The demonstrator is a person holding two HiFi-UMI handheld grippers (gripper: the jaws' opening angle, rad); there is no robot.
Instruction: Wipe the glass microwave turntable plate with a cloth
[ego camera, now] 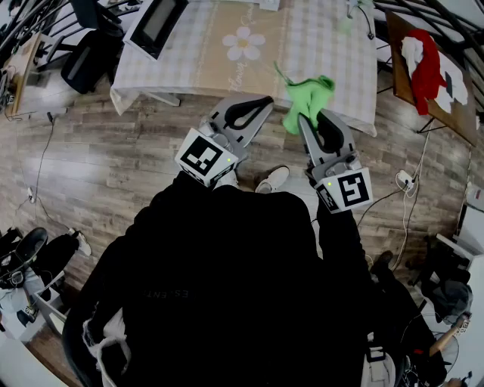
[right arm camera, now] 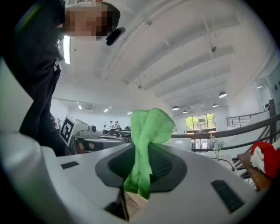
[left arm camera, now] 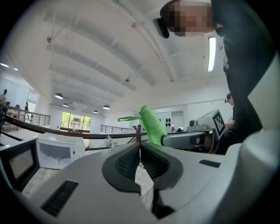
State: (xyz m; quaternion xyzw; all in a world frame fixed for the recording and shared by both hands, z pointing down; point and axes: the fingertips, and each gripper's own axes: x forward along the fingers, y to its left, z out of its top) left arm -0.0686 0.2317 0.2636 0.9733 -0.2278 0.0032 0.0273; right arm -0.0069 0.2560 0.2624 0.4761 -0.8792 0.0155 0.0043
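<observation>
Right tongs (ego camera: 305,119): closed on the green cloth (ego camera: 308,98), pinched partway along its length. A bunch stands up past the tips and a shorter end hangs below the pads. This grip probably leaves a loose wad free to rub with.
Left tongs (ego camera: 263,100): closed pad to pad with nothing between them. They are likely kept free to fetch or steady the plate.
Pose: both tongs are held up in front of the person's chest and point toward the table (ego camera: 189,45). They sit side by side but apart. The person stands on the wooden floor (ego camera: 113,151), and neither pair of tongs touches anything on the table.
Plate: not seen in any view. A microwave (ego camera: 155,23) stands at the table's far left corner, and the plate may be inside it, though that is only a guess.
Table: it has a checked cover with a daisy print in the middle. No glass disc shows on it.
Task stage: wiping has not begun. The cloth is in hand, and the plate has yet to be found and brought out.
Next need: reach the microwave, where the free left tongs would have to do the opening or lifting.
Writing: a line of script beside the daisy is too faint to read. Pale letters on the person's black top are too small to make out. The marker cubes (ego camera: 204,156) carry black-and-white square patterns and no words. No brand can be read on the microwave.
</observation>
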